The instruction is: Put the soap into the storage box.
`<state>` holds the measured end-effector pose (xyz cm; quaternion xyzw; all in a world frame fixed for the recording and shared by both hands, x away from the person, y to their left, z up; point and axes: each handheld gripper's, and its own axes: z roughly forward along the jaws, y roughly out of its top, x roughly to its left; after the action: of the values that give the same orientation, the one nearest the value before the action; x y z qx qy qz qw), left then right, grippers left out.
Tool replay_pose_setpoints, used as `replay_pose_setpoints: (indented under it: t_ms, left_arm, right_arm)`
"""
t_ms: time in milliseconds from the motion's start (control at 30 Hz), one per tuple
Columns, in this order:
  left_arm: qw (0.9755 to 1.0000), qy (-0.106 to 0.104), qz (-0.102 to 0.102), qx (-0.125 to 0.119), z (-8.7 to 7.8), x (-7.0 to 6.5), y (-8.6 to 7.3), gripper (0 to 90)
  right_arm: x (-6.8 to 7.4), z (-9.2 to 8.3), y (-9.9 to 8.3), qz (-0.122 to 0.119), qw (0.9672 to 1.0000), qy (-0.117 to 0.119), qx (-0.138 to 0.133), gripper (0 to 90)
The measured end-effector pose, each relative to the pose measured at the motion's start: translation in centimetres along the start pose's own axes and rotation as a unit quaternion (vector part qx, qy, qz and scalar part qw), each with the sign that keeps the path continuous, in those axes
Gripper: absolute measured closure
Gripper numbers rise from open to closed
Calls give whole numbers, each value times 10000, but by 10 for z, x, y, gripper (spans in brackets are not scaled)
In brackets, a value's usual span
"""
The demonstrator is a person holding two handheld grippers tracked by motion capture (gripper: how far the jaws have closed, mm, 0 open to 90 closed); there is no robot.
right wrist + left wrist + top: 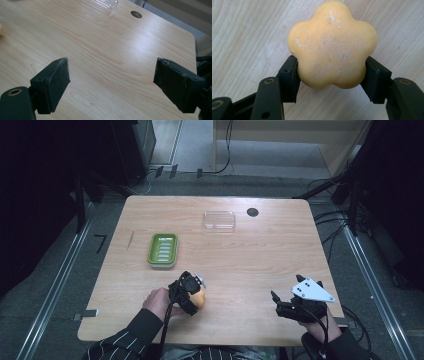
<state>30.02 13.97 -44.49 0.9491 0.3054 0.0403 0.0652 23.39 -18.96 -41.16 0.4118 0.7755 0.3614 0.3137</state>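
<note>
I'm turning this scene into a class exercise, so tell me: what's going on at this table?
A person at a wooden table works with a tool in each hand. The left tool is shut on a yellow flower-shaped soap near the table's front edge. The right tool is open with nothing between its jaws, at the front right. A green soap dish lies beyond the soap, and a clear plastic lid lies farther back, beside a round cable hole.

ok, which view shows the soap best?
The left gripper view: the orange flower-shaped soap is close up, with the left hand-held gripper pressing it from both sides. The high view shows a small part of it beside that gripper. The right gripper view catches a sliver at its left edge.
</note>
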Motion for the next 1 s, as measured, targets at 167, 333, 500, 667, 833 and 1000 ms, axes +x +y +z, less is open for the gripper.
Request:
replay_pose_setpoints:
  t_ms: [167, 333, 500, 667, 833, 1000]
  left_arm:
    - [10000, 34, -47, -17, -2, 3, -3, 397]
    - [9999, 41, -157, -22, -5, 9, -8, 397]
    - [9998, 54, -200, -10, -7, 14, -13, 397]
    - [9994, 71, -315, -91, -10, 17, -18, 397]
    - [9990, 98, -421, -114, -13, 22, -23, 396]
    - [9987, 107, -486, -137, -15, 28, -27, 396]
  right_arm:
    - [0, 0, 0, 9, 10000, -7, -10, 137]
    - [0, 0, 0, 13, 10000, -2, -14, 137]
    - [0, 0, 0, 14, 10000, -6, -12, 137]
    - [0, -1, 0, 11, 10000, 0, -15, 137]
    - [0, 0, 0, 11, 10000, -2, -15, 137]
    - [0, 0, 0, 14, 10000, 2, -17, 137]
